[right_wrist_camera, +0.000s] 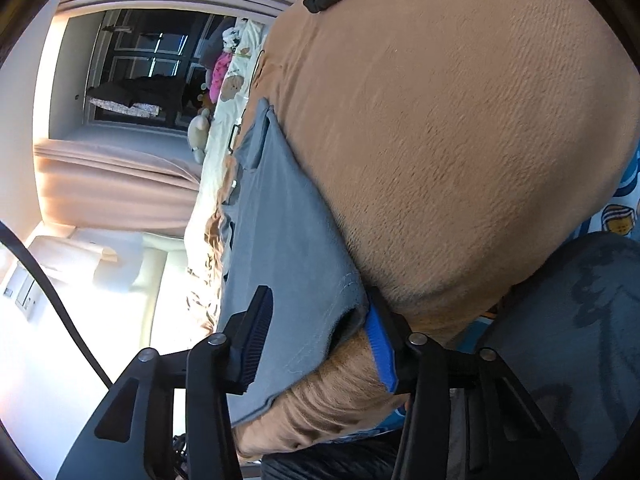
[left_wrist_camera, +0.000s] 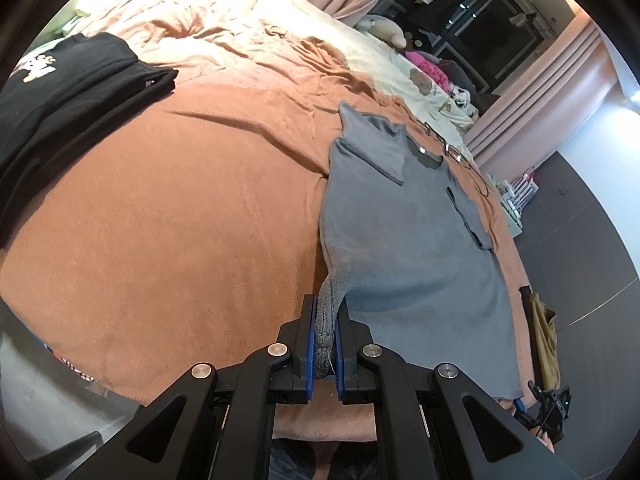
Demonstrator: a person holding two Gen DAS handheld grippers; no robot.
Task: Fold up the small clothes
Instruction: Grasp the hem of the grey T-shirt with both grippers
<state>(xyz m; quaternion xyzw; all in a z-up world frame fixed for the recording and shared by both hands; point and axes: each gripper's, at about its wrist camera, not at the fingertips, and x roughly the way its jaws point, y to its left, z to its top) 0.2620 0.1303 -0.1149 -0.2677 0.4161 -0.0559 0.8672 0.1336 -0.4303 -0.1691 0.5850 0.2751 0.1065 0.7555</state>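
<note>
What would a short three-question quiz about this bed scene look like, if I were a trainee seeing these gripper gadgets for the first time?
1. True or false: the left gripper is clamped on a bottom corner of the grey T-shirt.
2. Which best describes the right gripper? A) shut on nothing B) open, its fingers either side of the shirt's hem C) gripping a pillow
3. Fill in: the folded garments lying at the far left of the orange blanket are ____ in colour.

Key: 1 true; 2 B; 3 black.
</note>
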